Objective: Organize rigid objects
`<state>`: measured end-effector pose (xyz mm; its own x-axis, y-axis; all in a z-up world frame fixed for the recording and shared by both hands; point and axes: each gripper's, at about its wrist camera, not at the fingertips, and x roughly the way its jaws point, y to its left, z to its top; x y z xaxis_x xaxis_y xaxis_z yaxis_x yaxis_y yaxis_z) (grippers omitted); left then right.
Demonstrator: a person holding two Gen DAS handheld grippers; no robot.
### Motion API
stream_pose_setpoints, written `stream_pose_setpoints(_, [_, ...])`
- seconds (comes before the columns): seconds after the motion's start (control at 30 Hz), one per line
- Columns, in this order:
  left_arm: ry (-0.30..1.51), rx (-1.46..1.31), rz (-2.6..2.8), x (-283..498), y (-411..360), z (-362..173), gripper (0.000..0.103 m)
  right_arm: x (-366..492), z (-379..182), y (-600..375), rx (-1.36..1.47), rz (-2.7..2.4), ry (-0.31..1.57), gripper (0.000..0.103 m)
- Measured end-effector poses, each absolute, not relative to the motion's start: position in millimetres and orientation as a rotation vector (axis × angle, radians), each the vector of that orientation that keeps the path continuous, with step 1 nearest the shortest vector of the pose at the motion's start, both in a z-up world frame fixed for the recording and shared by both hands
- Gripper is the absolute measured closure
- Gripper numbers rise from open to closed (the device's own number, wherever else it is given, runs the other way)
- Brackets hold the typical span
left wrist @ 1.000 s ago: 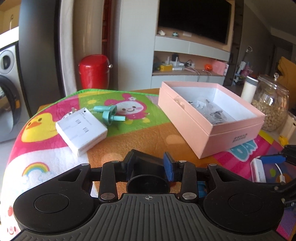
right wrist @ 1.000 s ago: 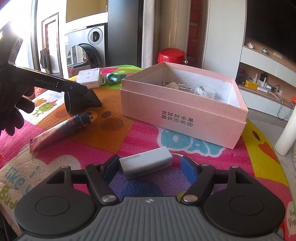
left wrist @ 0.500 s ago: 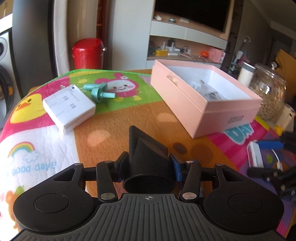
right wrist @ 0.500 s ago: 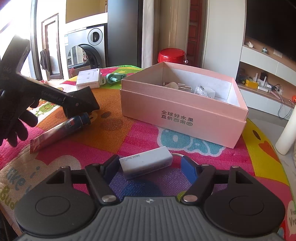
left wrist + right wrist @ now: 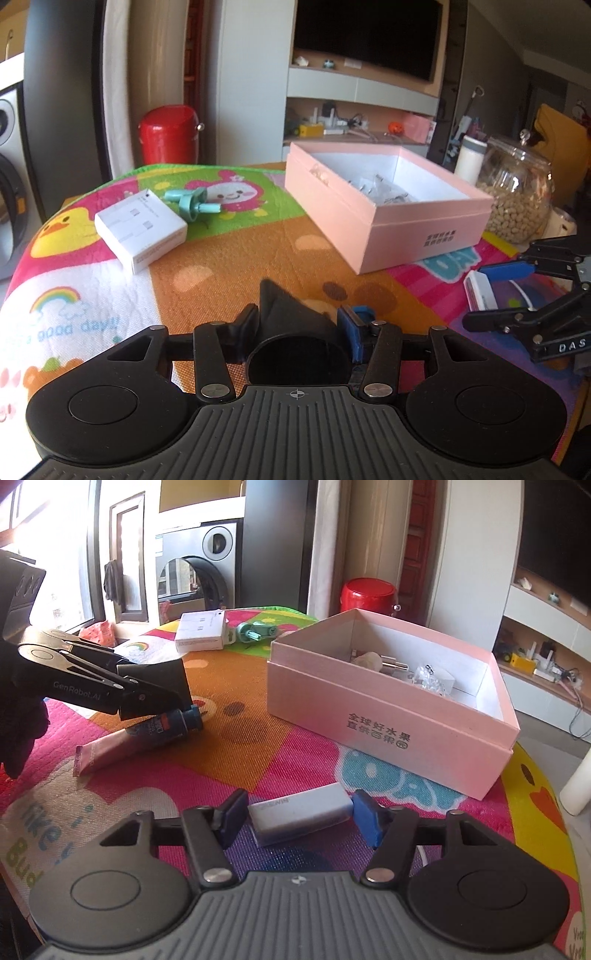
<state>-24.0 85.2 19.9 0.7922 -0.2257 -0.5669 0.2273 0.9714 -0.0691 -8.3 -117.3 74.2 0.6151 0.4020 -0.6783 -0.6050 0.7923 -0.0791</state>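
My left gripper [image 5: 297, 328] is shut on a black funnel-shaped piece [image 5: 291, 314] and holds it just above the mat; it also shows in the right wrist view [image 5: 162, 686]. My right gripper [image 5: 299, 819] has its pads closed against the ends of a white power bank [image 5: 301, 814] lying on the mat. The open pink box [image 5: 388, 723] holds several small items and stands beyond the power bank; in the left wrist view the box [image 5: 384, 214] is at the right.
A pink tube with a dark cap [image 5: 136, 738] lies under the left gripper. A white charger box [image 5: 138, 229] and a teal part [image 5: 192, 203] lie at the far left. A glass jar [image 5: 517, 192] stands behind the box.
The left gripper has lifted and tilted the black piece, then brought it forward and low over the mat. The right gripper's fingers have closed in onto the power bank's ends.
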Motion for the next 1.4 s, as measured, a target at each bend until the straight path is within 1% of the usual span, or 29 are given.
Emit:
stream_pose_setpoints(0.13, [0.579, 0.055, -0.234, -39.6, 80.5, 28.9, 0.051, -19.2, 94.7, -124.8, -0.296, 0.601, 0.632, 0.041])
stream_pose_setpoints(0.27, [0.559, 0.039, -0.232, -52.6, 81.7, 36.5, 0.051, -32.4, 115.6, -137.6, -0.273, 0.595, 0.583, 0.041])
stream_pose_setpoints(0.43, [0.495, 0.042, -0.272, -63.5, 75.6, 62.9, 0.052, -42.0, 137.1, -150.7, -0.28, 0.556, 0.523, 0.042])
stream_pose_setpoints(0.47, [0.486, 0.05, -0.277, -64.7, 73.2, 66.7, 0.053, -43.3, 141.0, -153.0, -0.28, 0.549, 0.511, 0.05])
stream_pose_setpoints(0.5, [0.477, 0.053, -0.287, -65.6, 70.5, 70.4, 0.061, -44.3, 145.7, -155.9, -0.283, 0.54, 0.499, 0.074])
stream_pose_setpoints(0.53, [0.467, 0.054, -0.299, -66.8, 67.9, 73.9, 0.103, -43.3, 149.6, -158.1, -0.283, 0.537, 0.505, 0.076])
stream_pose_setpoints(0.57, [0.459, 0.052, -0.305, -67.4, 65.9, 76.7, 0.094, -43.2, 153.9, -162.0, -0.269, 0.526, 0.499, 0.076])
stream_pose_setpoints(0.7, [0.463, 0.047, -0.303, -62.8, 61.6, 76.1, 0.093, -42.3, 160.9, -171.9, -0.248, 0.509, 0.478, 0.076])
stream_pose_setpoints(0.77, [0.488, 0.02, -0.254, -58.0, 67.5, 71.1, 0.092, -40.4, 154.8, -171.7, -0.255, 0.523, 0.51, 0.072])
stream_pose_setpoints(0.83, [0.51, -0.034, -0.224, -57.4, 79.3, 69.2, 0.091, -41.9, 143.4, -166.8, -0.275, 0.53, 0.548, 0.053])
stream_pose_setpoints(0.9, [0.536, -0.083, -0.234, -63.3, 92.5, 69.6, 0.091, -47.9, 129.9, -160.6, -0.304, 0.537, 0.563, 0.047])
stream_pose_setpoints(1.0, [0.544, -0.079, -0.269, -79.5, 100.2, 69.8, 0.087, -51.9, 114.7, -152.4, -0.291, 0.608, 0.622, 0.046])
stream_pose_setpoints(1.07, [0.55, -0.062, -0.25, -84.9, 102.9, 68.0, 0.087, -53.5, 111.0, -147.3, -0.239, 0.726, 0.676, 0.045])
stream_pose_setpoints(1.13, [0.561, -0.092, -0.221, -83.4, 109.4, 63.7, 0.087, -56.0, 110.1, -135.1, -0.211, 0.879, 0.71, 0.034])
stream_pose_setpoints(1.17, [0.567, -0.116, -0.213, -81.4, 112.3, 61.0, 0.087, -57.5, 109.5, -125.8, -0.211, 0.974, 0.716, 0.033])
stream_pose_setpoints(1.23, [0.584, -0.167, -0.208, -77.7, 116.4, 55.8, 0.086, -57.9, 108.1, -107.7, -0.2, 1.117, 0.742, 0.033])
stream_pose_setpoints(1.4, [0.588, -0.195, -0.198, -77.2, 122.8, 53.1, 0.086, -34.6, 98.4, -64.3, -0.063, 1.335, 0.966, 0.033])
